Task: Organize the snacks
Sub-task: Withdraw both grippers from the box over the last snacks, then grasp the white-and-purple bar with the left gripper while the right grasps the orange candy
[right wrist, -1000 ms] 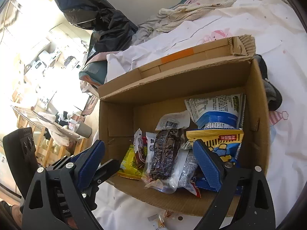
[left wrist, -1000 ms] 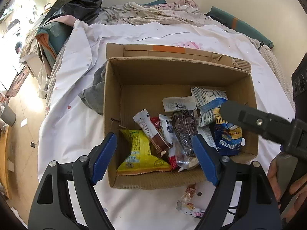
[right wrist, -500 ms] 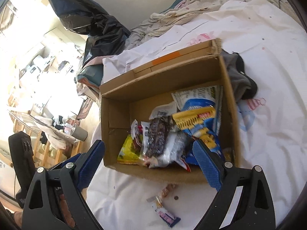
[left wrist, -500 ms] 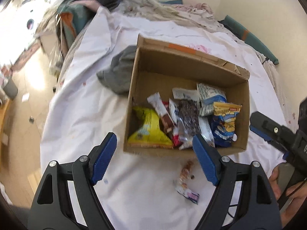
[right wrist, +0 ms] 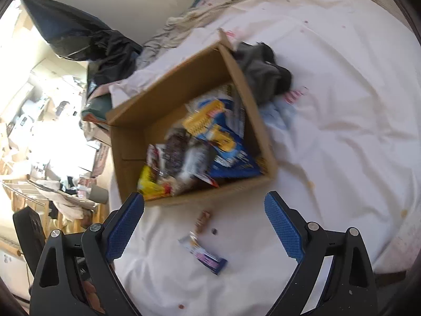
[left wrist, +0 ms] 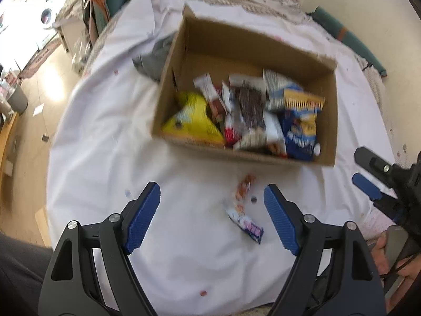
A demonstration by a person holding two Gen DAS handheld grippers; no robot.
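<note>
Both grippers pulled back from cardboard box (left wrist: 244, 155) since a second ago; left gripper (left wrist: 211, 210) and right gripper (right wrist: 204, 222) fingers spread, empty; stray snack wrapper (left wrist: 246, 223) on bed sheet (left wrist: 105, 137) just before box's near edge, likely next pick

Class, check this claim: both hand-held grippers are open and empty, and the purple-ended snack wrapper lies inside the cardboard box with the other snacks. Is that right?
One detail is wrong. The purple-ended snack wrapper lies on the white sheet outside the cardboard box, as the right wrist view shows. The left hand-held gripper and right hand-held gripper are indeed open and empty.
</note>
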